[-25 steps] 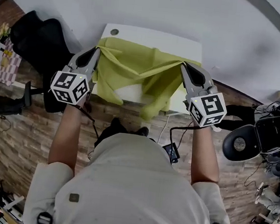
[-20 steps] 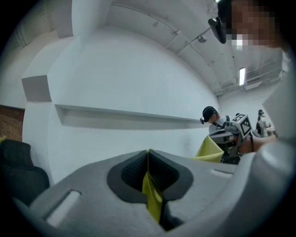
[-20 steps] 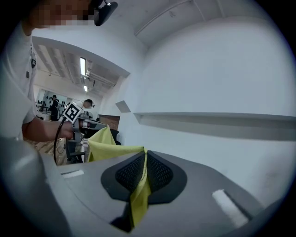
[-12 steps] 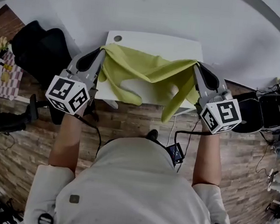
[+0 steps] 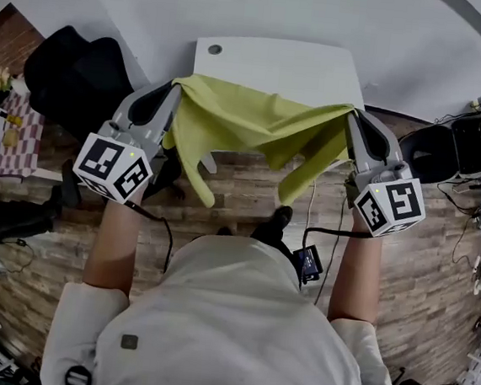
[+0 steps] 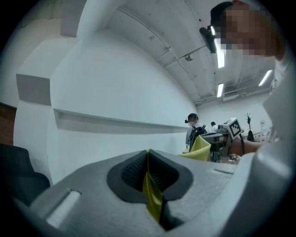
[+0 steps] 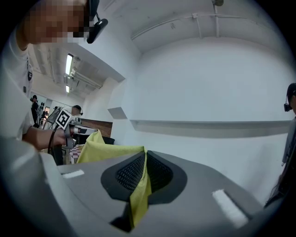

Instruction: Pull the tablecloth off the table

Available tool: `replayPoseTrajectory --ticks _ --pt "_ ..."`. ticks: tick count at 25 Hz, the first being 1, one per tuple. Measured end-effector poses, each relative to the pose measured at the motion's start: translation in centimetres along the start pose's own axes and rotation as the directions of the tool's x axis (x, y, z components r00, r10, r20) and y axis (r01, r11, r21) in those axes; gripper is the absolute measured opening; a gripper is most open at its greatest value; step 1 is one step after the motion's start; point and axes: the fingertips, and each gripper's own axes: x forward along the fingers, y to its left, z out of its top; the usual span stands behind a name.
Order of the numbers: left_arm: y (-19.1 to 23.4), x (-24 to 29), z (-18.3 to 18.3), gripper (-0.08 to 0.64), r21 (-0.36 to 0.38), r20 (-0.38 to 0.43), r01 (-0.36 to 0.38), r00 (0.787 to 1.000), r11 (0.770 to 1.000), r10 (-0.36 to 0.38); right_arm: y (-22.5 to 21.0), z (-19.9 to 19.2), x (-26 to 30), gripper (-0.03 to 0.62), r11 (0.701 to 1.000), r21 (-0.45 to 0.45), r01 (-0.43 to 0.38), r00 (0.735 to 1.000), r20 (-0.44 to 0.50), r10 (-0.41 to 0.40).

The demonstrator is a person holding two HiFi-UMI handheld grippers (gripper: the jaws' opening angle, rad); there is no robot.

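Yellow-green fabric tablecloth (image 5: 247,120) is nearly off the white rectangular worktop (image 5: 278,62). A sec ago it lay draped over the front half. Now only its far edge sits over the worktop's near edge (can't tell if touching). The rest hangs btw the grippers, two tails drooping above the brick-pattern floor (image 5: 248,198). Left gripper (image 5: 177,91) is clenched on the left corner and right gripper (image 5: 352,114) on the right corner, w/ fabric pinched in both gripper views. Both have drawn back toward the person. Judgement: one more backward pull should clear it.
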Motion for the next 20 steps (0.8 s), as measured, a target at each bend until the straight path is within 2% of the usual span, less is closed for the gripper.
replayPoseTrajectory --ticks 8,15,20 --pt "-1.5 -3.8 2.2 0.009 -0.004 0.055 0.011 0.998 1.0 -0.011 2.5 2.6 -3.8 0.018 0.999 -0.018 0.034 0.999 0.005 -0.034" --pt "-5.8 -5.0 3.2 0.011 0.011 0.079 -0.046 0.996 0.999 0.045 1.5 3.5 -7.7 0.018 1.0 -0.027 -0.011 0.999 0.042 0.012" --pt "-9.5 -6.7 3.8 0.011 0.006 0.103 -0.083 0.991 0.997 0.082 1.9 3.3 -10.9 0.018 0.998 -0.032 -0.049 0.998 0.036 0.05"
